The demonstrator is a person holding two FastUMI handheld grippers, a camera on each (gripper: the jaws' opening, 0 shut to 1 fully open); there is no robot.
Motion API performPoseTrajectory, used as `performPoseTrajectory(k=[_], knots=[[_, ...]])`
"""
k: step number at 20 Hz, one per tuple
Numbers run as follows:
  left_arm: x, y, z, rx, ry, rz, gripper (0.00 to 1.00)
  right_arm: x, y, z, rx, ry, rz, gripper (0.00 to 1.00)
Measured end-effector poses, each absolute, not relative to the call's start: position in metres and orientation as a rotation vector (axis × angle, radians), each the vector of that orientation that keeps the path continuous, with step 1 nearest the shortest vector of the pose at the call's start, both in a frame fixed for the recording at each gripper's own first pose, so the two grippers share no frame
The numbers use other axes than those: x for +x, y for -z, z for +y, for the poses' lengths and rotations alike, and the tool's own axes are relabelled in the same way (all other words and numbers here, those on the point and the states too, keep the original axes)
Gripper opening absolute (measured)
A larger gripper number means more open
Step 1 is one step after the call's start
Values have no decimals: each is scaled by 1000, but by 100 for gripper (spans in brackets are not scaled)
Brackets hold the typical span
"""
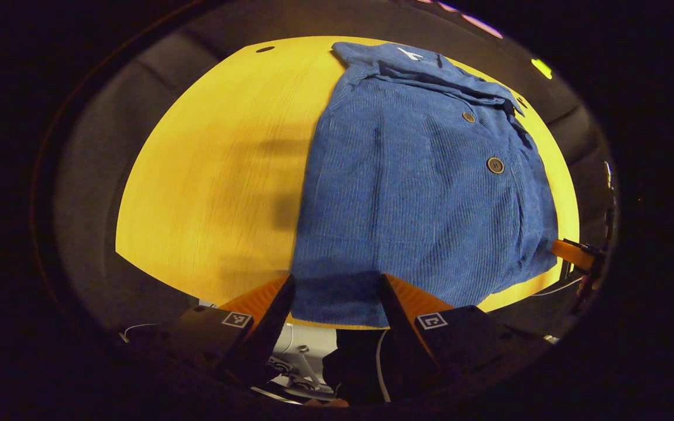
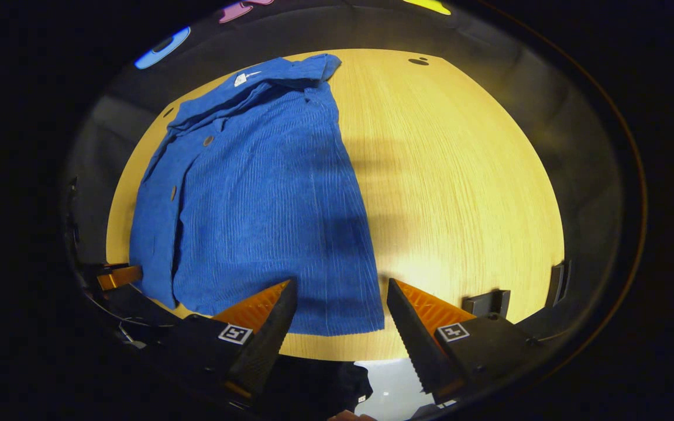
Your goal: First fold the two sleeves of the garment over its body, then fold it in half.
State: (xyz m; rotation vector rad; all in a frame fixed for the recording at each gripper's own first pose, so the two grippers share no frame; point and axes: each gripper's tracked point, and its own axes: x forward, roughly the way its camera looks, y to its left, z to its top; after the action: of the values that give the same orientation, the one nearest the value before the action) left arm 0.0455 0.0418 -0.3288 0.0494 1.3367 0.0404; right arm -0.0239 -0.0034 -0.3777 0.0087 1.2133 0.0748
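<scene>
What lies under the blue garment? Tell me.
The blue garment lies flat on the wooden table. Bare tabletop shows around it; whatever sits beneath the cloth is covered.

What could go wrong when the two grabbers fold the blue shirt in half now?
The shirt hem lies at the table near edge, so it might slide off. The left gripper and right gripper are both open near that hem; uneven grabs could skew the fold. The tucked sleeves might flop out when lifted.

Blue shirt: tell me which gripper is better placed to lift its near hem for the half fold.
Probably both. The left gripper straddles one hem corner of the blue shirt; the right gripper straddles the other. Both are open.
</scene>
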Motion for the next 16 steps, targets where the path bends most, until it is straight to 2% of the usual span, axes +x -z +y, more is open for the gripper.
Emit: performPoseTrajectory(k=[2, 3, 4, 6, 7, 9, 10, 11, 12, 14, 16], knots=[[41, 332, 51, 75, -73, 1345, 85, -33, 386, -8, -8, -60, 1248, 99], [37, 334, 53, 76, -77, 1356, 81, -37, 389, -10, -20, -52, 1271, 99], [37, 333, 52, 62, -72, 1348, 84, -32, 390, -9, -26, -49, 1253, 99], [37, 337, 52, 47, -57, 1360, 84, -33, 388, -8, -31, -39, 1273, 98], [37, 336, 52, 42, -57, 1369, 85, -35, 391, -8, -25, -30, 1292, 92], [37, 337, 50, 59, -43, 1371, 85, -35, 389, -5, -16, -25, 1316, 91], [36, 339, 46, 73, -15, 1380, 84, -36, 390, -1, -16, -32, 1326, 98], [36, 339, 39, 96, 27, 1385, 78, -33, 388, 6, -5, -51, 1318, 80], [40, 339, 30, 103, 76, 1371, 54, -27, 391, 15, 29, -50, 1291, 57], [45, 338, 34, 103, 88, 1381, 6, -31, 388, 14, -6, -65, 1307, 11], [46, 333, 31, 7, 108, 1394, 5, -29, 384, 16, 33, -58, 1307, 11]])
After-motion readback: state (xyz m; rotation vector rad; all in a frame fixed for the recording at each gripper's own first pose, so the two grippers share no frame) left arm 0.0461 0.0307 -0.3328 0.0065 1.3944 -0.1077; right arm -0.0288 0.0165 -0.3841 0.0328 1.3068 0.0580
